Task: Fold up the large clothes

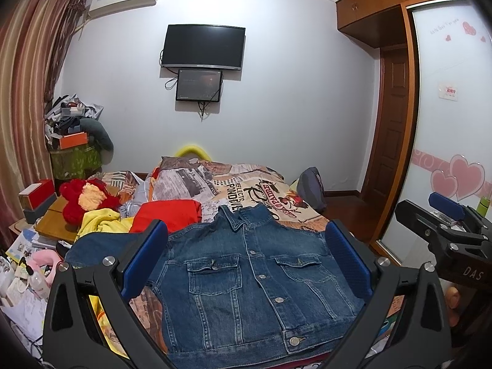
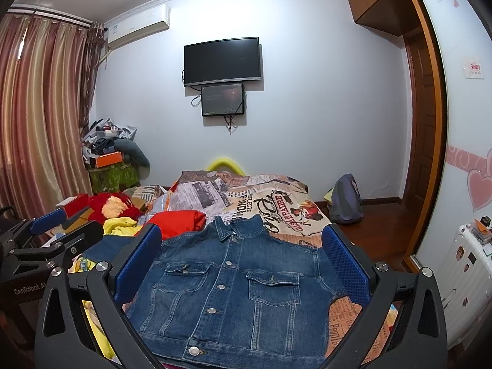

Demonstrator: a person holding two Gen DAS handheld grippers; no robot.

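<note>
Denim jacket (image 1: 252, 279) spread flat, front up and buttoned, on the near end of the bed (image 1: 276, 196), collar pointing toward the far wall, hem closest to the cameras; seen likewise in the right wrist view (image 2: 233, 286). Left claw (image 1: 246, 258) spread wide apart above the jacket, blue pads (image 1: 144, 258) framing both sides of it, gripping nothing. Right claw (image 2: 243, 261) also wide apart, empty, hovering over the same jacket from slightly further right. Right claw visible at the right edge of the left view, left claw at the left edge of the right view, side by side and apart. Folded red cloth (image 1: 169, 212) just beyond the jacket's left shoulder, yellow garment (image 1: 98, 221) beside it, red plush toy (image 1: 83, 200) further left. Patterned quilt (image 2: 270, 196) covering the bed behind the collar. Television (image 1: 203, 47) mounted on the far wall, smaller screen (image 1: 199, 85) right beneath it. Backpack (image 2: 346, 200) on the floor right of the bed.
</note>
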